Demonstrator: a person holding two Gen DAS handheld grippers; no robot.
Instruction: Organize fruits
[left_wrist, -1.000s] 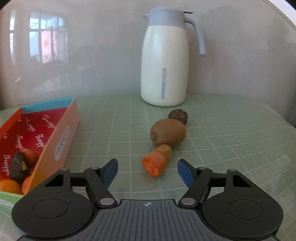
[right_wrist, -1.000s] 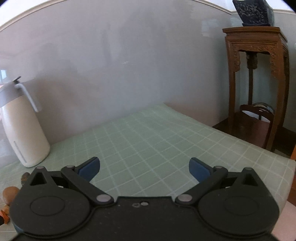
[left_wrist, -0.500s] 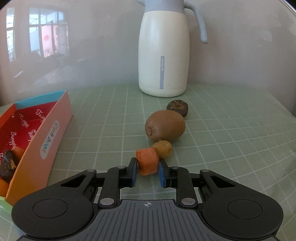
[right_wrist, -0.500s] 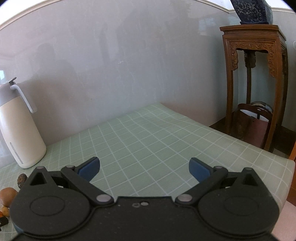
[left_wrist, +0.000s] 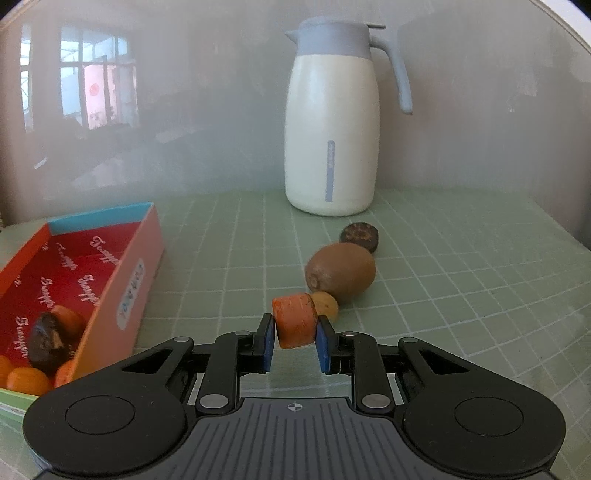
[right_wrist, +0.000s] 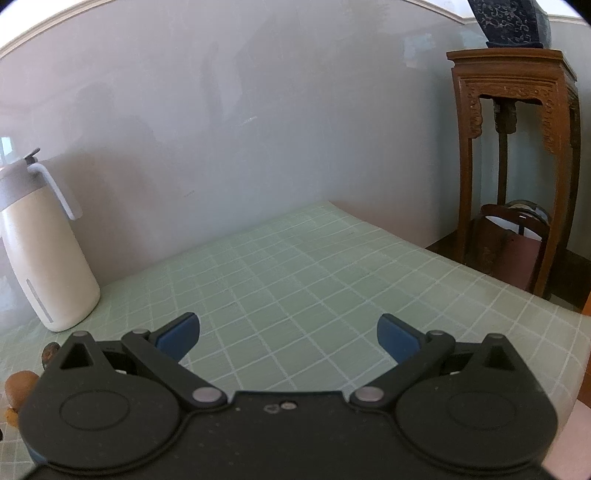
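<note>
My left gripper (left_wrist: 294, 341) is shut on an orange carrot chunk (left_wrist: 294, 320) and holds it just above the green checked cloth. Right behind it lie a small yellow-brown fruit (left_wrist: 325, 305), a brown kiwi (left_wrist: 340, 273) and a dark round fruit (left_wrist: 359, 236). An open red box (left_wrist: 125, 295) at the left holds orange fruits (left_wrist: 27, 380) and a dark piece (left_wrist: 46, 341). My right gripper (right_wrist: 288, 334) is open and empty over bare cloth; the kiwi (right_wrist: 18, 384) peeks out at that view's left edge.
A white thermos jug with a grey lid (left_wrist: 332, 122) stands at the back against the wall; it also shows in the right wrist view (right_wrist: 40, 254). A carved wooden stand (right_wrist: 517, 155) is beyond the table's right edge.
My left gripper moved in, closed on the carrot chunk and has lifted it slightly, shifting left toward the box. My right gripper stayed open and drifted a little.
</note>
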